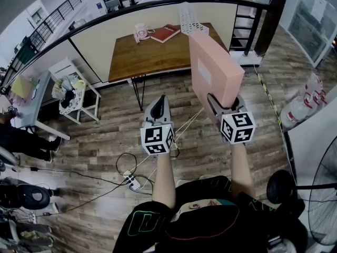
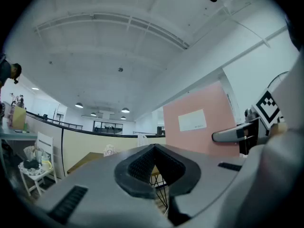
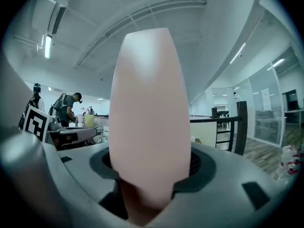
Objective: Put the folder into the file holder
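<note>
The folder (image 1: 213,70), a thick pink box type, stands upright in the right gripper (image 1: 217,103), whose jaws are clamped across its narrow lower edge; the right gripper view shows the pink spine filling the gap between the pads. It is held in the air over the wooden floor, short of the table (image 1: 142,57), with its long axis running up and away from the jaws and its broad labelled face turned toward the person's left. The file holder (image 1: 190,21), a white mesh rack, sits on the far right part of the table, straight ahead of the folder and beyond it; from the head view the folder's top edge overlaps the rack's near end, so I cannot tell how much gap lies between them. The left gripper (image 1: 158,105) hangs beside the right one with its jaws pressed together and nothing between them, farther to the left of the rack, so the right side is the nearer and the one carrying the load. The coming move likely calls for a forward reach that lines the folder's thin edge up with a slot.
</note>
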Action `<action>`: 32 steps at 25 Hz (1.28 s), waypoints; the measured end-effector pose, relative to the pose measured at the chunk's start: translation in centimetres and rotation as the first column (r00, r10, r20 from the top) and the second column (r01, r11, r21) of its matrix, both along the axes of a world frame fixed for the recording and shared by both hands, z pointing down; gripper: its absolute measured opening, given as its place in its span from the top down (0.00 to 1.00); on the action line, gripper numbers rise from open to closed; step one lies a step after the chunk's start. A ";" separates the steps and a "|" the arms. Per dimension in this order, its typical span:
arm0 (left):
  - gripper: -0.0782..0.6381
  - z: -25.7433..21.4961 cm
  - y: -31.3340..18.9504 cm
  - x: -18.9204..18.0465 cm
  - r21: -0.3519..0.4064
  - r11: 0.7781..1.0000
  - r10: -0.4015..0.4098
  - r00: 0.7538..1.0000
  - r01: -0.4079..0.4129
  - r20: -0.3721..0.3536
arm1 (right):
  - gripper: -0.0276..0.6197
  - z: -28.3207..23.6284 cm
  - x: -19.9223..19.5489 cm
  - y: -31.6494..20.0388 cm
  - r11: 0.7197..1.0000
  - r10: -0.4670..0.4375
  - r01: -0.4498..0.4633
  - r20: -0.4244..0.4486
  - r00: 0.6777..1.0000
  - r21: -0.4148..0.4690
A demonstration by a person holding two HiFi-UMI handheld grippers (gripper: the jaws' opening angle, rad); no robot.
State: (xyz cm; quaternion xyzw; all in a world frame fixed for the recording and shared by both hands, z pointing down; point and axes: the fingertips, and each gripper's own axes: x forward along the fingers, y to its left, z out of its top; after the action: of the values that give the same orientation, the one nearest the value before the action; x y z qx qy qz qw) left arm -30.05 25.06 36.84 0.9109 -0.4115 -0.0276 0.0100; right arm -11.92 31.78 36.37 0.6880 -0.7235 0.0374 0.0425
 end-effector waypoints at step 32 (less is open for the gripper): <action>0.90 0.0 -2.4 5.8 -0.003 1.000 0.002 1.000 -0.002 -0.017 | 0.52 -1.2 9.7 -1.1 0.996 0.073 -0.081 0.169 0.983 0.047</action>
State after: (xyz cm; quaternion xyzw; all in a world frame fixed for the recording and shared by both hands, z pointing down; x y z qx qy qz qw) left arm -24.29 22.64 36.80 0.9111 -0.4104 -0.0347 0.0150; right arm -2.26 30.72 35.13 0.7108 -0.6981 0.0772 -0.0380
